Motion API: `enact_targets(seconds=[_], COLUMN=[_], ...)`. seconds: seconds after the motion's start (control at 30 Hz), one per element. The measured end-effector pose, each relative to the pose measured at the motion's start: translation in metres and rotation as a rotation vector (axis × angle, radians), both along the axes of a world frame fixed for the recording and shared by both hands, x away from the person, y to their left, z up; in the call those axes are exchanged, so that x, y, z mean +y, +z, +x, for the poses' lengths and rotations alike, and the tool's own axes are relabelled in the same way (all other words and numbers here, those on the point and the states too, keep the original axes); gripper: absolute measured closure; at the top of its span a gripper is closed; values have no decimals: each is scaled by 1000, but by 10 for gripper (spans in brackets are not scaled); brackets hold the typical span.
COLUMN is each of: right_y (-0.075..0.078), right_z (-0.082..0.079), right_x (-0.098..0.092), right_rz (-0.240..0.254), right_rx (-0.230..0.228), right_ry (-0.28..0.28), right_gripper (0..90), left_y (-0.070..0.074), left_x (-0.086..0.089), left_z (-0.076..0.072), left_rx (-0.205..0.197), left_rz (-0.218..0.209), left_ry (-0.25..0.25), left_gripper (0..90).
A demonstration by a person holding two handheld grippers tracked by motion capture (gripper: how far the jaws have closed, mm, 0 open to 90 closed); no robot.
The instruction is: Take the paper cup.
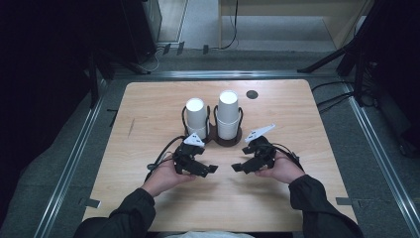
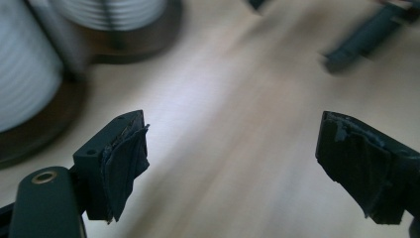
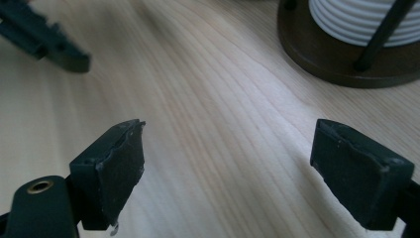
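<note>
While both our hand-held grippers, left (image 1: 212, 169) and right (image 1: 236, 167), gape empty over the counter (image 1: 148, 106), the upright cup stacks stand just beyond. The shorter stack (image 1: 196, 118) lies nearest our left one.

Lab: lone wooden table (image 1: 148, 114), floor rails (image 1: 69, 163), tripod legs (image 1: 327, 59), cables (image 1: 341, 99).

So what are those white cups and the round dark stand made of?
The white cups look like matte ribbed paper, judging by the stacked ridges, though thin plastic is possible. The dark stand looks like smooth brown wood with thin black metal rods, probably.
</note>
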State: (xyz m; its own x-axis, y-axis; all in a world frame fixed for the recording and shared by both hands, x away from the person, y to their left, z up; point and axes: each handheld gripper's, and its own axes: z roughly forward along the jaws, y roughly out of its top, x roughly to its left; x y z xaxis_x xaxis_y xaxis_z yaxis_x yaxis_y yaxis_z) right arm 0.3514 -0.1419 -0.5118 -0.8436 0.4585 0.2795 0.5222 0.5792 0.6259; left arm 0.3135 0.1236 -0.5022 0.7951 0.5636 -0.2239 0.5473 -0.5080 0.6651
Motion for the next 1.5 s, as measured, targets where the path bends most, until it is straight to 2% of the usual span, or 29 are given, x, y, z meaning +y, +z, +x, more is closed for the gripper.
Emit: enact_targets(seconds=[0.03,0.07,0.2,0.3,0.43,0.63,0.7,0.73,0.8,0.97,1.03,1.13,1.3,1.43,1.5], right_y=[2,5,9,11,15,15,14,15,15,16,17,17,16,16,17], right_z=[1,1,-1,-3,-3,-4,-4,-4,-4,-4,-3,-5,-5,-7,-7], right_x=[-1,-3,-4,-4,-6,-10,-11,-12,-12,-13,-15,-16,-17,-20,-23], right_rz=[6,16,28,24,2,-26,-18,2,7,-14,-6,-4,-11,-9,-8], right_rx=[8,-6,-20,-28,-30,-22,-17,-6,1,-19,-19,-15,-20,-6,-16], right_ry=[6,-7,-10,-9,-34,-39,-37,-47,-45,-60,-73,-65,-60,-72,-72], right_gripper=[138,150,165,171,271,313,328,347,366,356,364,391,391,393,393], left_y=[1,3,6,7,7,8,8,9,10,11,10,12,14,14,14], left_x=[-1,0,1,0,-1,-1,-1,-3,-4,-7,-8,-9,-12,-15,-18], left_z=[1,2,2,3,5,7,8,7,6,6,7,7,7,9,9], left_rx=[20,33,42,40,37,49,67,62,57,54,63,51,47,49,46], left_rz=[15,5,-5,2,11,7,0,3,4,13,12,19,15,22,27], left_ry=[15,11,3,6,15,19,22,23,16,1,0,0,0,-1,-8], left_gripper=[179,304,379,399,418,456,490,507,509,513,522,527,544,564,568])
